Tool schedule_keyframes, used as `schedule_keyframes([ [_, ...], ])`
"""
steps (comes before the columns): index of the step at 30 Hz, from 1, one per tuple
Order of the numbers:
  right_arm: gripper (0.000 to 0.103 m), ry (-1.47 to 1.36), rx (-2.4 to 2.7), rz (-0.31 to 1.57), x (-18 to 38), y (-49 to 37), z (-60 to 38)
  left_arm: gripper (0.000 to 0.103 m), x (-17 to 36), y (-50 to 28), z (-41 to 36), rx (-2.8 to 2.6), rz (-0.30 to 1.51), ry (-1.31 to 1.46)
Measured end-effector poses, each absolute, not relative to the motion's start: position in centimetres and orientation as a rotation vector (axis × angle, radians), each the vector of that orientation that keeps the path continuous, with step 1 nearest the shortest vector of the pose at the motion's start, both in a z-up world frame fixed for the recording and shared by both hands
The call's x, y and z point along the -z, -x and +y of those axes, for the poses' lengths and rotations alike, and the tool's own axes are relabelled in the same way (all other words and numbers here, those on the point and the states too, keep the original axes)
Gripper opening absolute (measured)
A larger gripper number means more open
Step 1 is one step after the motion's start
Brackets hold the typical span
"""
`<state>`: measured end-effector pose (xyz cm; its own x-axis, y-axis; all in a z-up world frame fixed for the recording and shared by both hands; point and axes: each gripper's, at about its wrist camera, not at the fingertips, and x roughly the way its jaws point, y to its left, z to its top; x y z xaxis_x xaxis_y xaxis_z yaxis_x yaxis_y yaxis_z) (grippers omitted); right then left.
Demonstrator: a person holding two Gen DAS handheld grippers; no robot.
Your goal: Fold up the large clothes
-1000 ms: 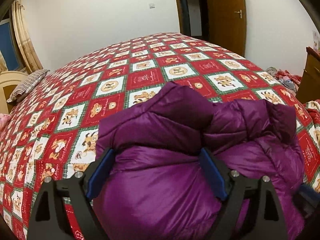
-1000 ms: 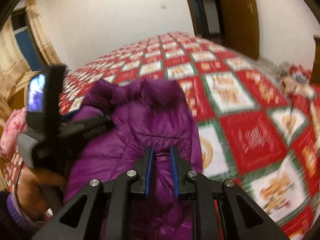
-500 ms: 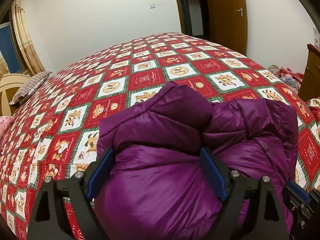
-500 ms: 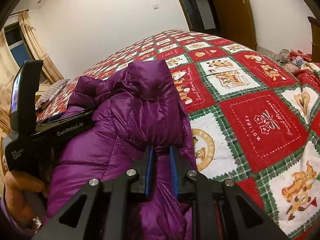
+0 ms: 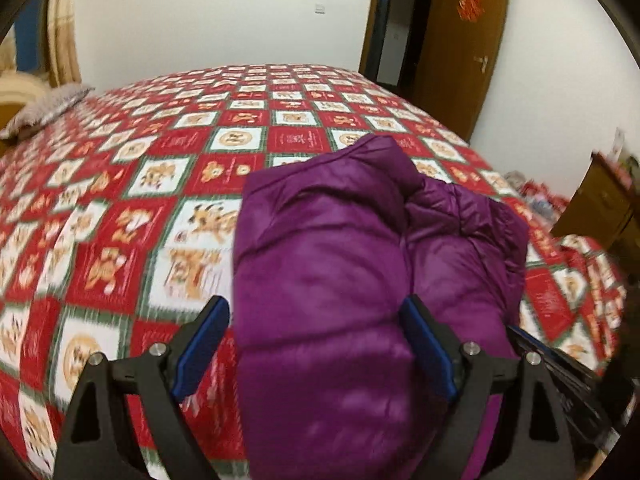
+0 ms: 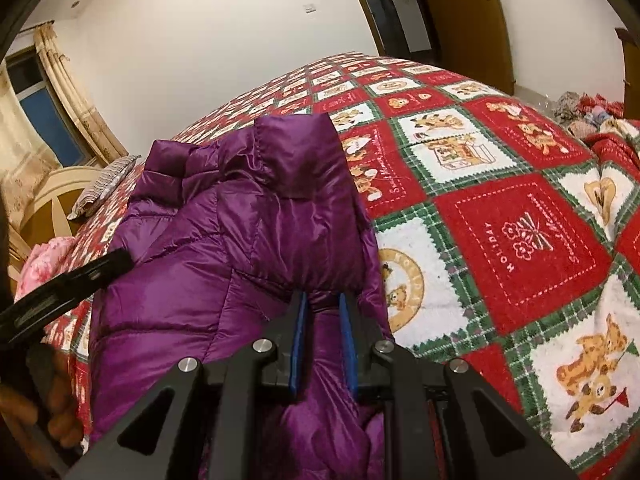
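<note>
- i have the purple down jacket [image 5: 328, 264] bundled up near my edge of the bed, on the red-and-green christmas quilt [image 5: 168, 168] with its bear squares.
- my left gripper [image 5: 316, 344] stands wide open; its blue pads [image 5: 202, 340] sit on either side of the jacket's near end, the left pad over the quilt just beside the fabric, the right pad against the puffy part. it is not squeezing anything.
- my right gripper [image 6: 323, 340] is closed down to a narrow gap and has a fold of the jacket [image 6: 240, 240] pinched between its blue pads [image 6: 298, 340], at the jacket's right edge close to me.
- from the right wrist view the jacket's folded top layer rises toward the far side, with a squared-off flap sticking up at the far end.
- in that same view the left gripper's black body [image 6: 64, 292] reaches in from the left against the jacket's left side, and the hand [image 6: 52, 396] holding it shows at the lower left.
- a striped pillow [image 6: 106, 184] lies at the head of the bed, near a cream headboard [image 6: 48, 200]; something pink [image 6: 44, 260] lies beside it.
- a brown wooden door [image 5: 460, 44] stands open in the far wall, with a red ornament [image 5: 469, 5] on it.
- the left wrist view is blurred, so the quilt's details are soft there.
</note>
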<state>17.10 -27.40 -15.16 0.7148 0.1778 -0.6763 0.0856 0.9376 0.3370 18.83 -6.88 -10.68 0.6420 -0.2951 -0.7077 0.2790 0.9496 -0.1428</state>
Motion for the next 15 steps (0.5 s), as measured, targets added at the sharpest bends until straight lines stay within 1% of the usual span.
schedule_keyframes([
  [4,0.016,-0.343,-0.047,0.792,15.0,-17.2,-27.2,0.090,10.5,-17.5,-5.0,0.301,0.775,0.002],
  [6,0.018,-0.324,-0.034,0.800,14.8,-17.2,-26.9,0.090,10.5,-17.1,-4.5,0.298,0.762,-0.010],
  [9,0.019,-0.292,-0.028,0.808,14.3,-16.9,-26.5,0.090,10.8,-16.7,-3.8,0.301,0.769,0.006],
  [13,0.020,-0.335,-0.052,0.815,13.5,-15.8,-27.2,0.091,11.6,-16.7,-3.2,0.329,0.795,0.019],
  [15,0.023,-0.399,-0.076,0.799,12.8,-14.9,-28.3,0.091,11.5,-16.4,-2.7,0.343,0.787,0.027],
])
